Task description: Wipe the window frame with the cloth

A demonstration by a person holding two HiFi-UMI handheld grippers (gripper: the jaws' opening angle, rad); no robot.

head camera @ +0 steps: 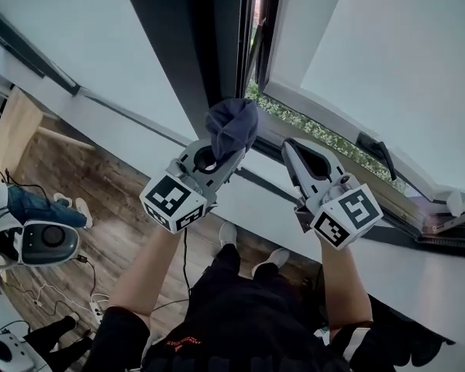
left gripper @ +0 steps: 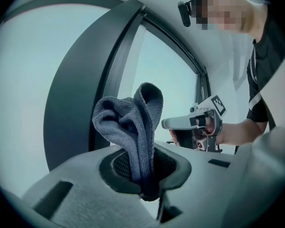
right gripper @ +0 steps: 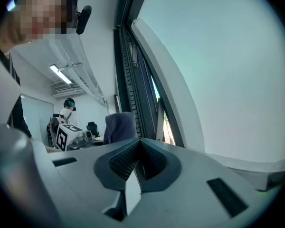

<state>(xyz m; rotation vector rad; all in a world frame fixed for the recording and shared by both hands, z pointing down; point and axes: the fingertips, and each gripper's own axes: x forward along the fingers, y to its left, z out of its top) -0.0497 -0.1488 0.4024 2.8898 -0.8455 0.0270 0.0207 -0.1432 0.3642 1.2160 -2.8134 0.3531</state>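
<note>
A blue-grey cloth (head camera: 234, 124) bunches up out of my left gripper (head camera: 223, 150), which is shut on it. The cloth sits right at the foot of the dark window frame post (head camera: 215, 45), touching or nearly touching it. In the left gripper view the cloth (left gripper: 132, 122) stands folded between the jaws of the left gripper (left gripper: 145, 177), with the dark frame (left gripper: 78, 89) behind. My right gripper (head camera: 293, 149) hangs beside it to the right, shut and holding nothing, below the open sash (head camera: 310, 22). From the right gripper (right gripper: 137, 158) I see the cloth (right gripper: 119, 126) to the left and the frame (right gripper: 133, 75) ahead.
The sash is swung open, with its black handle (head camera: 377, 150) at right and greenery (head camera: 310, 129) showing through the gap. Below lie a wood floor (head camera: 101, 200), cables, a round grey device (head camera: 48, 242) and a seated person's legs (head camera: 39, 206).
</note>
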